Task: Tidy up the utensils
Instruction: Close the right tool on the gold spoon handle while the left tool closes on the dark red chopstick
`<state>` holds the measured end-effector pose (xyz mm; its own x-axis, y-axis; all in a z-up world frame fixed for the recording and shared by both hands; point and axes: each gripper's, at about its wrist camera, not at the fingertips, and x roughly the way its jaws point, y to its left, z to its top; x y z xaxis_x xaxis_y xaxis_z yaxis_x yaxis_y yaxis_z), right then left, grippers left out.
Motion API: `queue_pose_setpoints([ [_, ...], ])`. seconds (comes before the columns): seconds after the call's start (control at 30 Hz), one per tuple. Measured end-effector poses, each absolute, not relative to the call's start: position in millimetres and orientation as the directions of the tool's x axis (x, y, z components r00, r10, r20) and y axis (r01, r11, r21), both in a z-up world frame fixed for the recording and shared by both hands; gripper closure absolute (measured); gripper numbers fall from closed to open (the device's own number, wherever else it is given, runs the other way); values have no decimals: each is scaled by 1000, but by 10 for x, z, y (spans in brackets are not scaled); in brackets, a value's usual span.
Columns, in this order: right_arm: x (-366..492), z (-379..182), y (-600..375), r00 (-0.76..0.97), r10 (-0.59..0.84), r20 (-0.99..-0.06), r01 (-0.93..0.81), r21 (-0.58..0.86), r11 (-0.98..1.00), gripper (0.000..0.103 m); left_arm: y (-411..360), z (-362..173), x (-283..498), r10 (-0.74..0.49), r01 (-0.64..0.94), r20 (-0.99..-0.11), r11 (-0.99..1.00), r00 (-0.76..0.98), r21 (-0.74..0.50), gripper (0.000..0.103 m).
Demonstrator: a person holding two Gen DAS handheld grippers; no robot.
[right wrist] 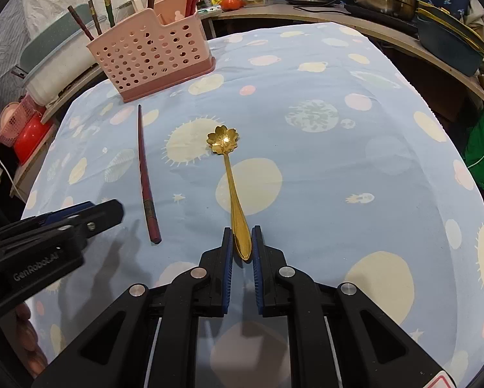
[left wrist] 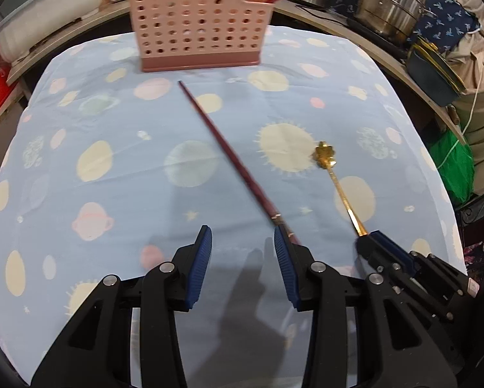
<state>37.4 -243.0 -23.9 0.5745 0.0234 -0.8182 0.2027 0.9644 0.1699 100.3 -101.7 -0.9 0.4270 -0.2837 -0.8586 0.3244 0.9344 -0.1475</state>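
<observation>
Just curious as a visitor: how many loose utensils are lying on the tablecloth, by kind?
Dark red chopstick: 1
Gold flower-shaped spoon: 1
Total: 2

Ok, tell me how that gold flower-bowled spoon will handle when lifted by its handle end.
The gold metal spoon with the flower-shaped bowl looks stiff, so it should not sag. Its polished, tapering handle may slip or pivot between the pads of the right hand-held gripper, which grips only the very end. The bowl hangs far out, so it will probably droop tip-down unless squeezed firmly.
</observation>
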Motion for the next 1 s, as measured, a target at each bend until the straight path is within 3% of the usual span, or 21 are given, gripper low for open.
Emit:
queue_pose_setpoints([
  [0.1,354,-225,-2469,576,27,-817,208,179,962,92,-1151,-15,1012,-297,337,-855,929,425,-155,50],
  [0.27,321,-224,-2522,578,34,-815,213,191,958,92,-1292,-100,1080,-271,333,-864,934,425,-129,51],
  [0.47,313,-219,-2516,577,38,-816,209,193,959,92,-1295,-185,1074,-242,337,-870,937,430,-94,63],
  [0.7,301,-212,-2484,578,41,-815,207,195,959,92,-1161,-185,995,-245,343,-868,935,432,-93,88],
  [1.0,257,-130,-2365,591,47,-805,185,193,964,93,-895,-133,855,-234,327,-869,941,435,-90,94],
])
